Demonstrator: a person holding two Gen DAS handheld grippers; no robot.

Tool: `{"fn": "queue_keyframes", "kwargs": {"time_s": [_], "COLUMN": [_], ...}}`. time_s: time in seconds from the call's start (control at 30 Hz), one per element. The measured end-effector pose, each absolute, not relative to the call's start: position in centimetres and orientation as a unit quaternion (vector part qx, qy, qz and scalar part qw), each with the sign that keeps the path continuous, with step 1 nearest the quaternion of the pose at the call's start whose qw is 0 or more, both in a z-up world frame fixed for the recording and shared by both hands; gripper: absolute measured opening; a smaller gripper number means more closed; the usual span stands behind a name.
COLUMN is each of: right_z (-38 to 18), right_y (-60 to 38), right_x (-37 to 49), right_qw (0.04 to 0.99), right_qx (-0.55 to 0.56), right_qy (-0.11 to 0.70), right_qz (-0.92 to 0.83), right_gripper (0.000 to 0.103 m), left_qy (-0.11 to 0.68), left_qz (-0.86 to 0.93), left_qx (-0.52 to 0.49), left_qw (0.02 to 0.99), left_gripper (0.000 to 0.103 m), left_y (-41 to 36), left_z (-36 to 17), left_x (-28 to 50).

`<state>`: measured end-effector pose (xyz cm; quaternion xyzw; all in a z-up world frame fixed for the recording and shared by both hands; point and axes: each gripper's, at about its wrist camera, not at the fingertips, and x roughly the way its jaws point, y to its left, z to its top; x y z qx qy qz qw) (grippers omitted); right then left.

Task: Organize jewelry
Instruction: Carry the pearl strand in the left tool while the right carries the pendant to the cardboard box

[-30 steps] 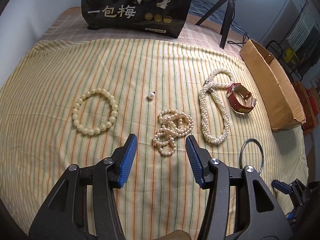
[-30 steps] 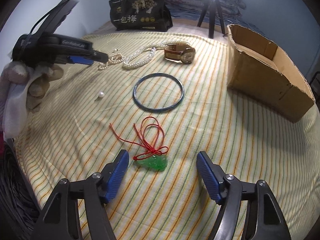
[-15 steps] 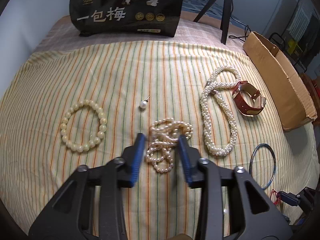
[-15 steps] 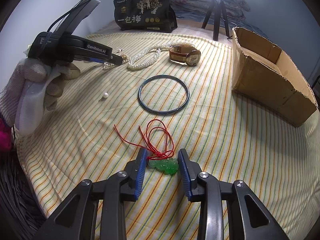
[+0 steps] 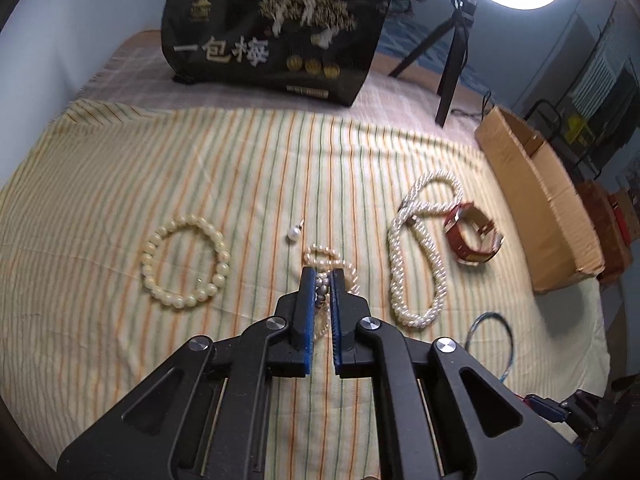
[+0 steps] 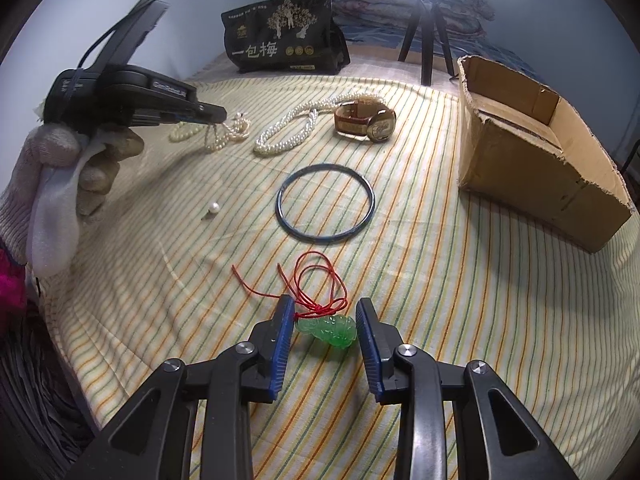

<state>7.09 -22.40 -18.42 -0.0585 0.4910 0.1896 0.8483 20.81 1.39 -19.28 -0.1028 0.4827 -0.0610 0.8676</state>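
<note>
Pinching the small pearl strand [image 5: 328, 268], the left claw [image 5: 322, 280] is nearly pressed together so the loose, cream beads lift as one bunch off the striped bed [image 5: 240, 168]. Spread, the right claw [image 6: 322, 320] straddles the green pendant [image 6: 330, 328] with its red cord [image 6: 316, 280], likely bound for the cardboard box [image 6: 536, 176].

The left gripper [image 5: 322, 280] has its blue pads nearly together on the small pearl strand [image 5: 332, 260], apparently pinching it, though beads are partly hidden. A beaded bracelet [image 5: 185, 262] lies at nine o'clock, a loose pearl [image 5: 293, 234] at eleven, a twisted pearl necklace [image 5: 416, 252] and brown watch [image 5: 472, 236] around two o'clock.
</note>
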Motion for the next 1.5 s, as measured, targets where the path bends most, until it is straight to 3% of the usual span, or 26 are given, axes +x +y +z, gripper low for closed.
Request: {"fn": "queue_keyframes", "kwargs": {"time_s": [0.67, 1.5], "right_z": [-12.5, -4.4], "right_y": [-24.3, -33.2], "right_x": [7.9, 13.0], "right_qw": [0.889, 0.94], "right_qx": [-0.043, 0.027], "right_qy": [0.423, 0.332], "right_qz": [0.171, 0.079], "right_gripper": [0.032, 0.032], "left_qy": [0.411, 0.355], "left_qz": [-0.072, -0.171], "left_qx": [-0.147, -0.138], "left_qw": [0.897, 0.909], "left_gripper": [0.005, 0.005], "left_y": [2.3, -7.8], "left_z": [-11.1, -2.1], "left_x": [18.4, 17.2]}}
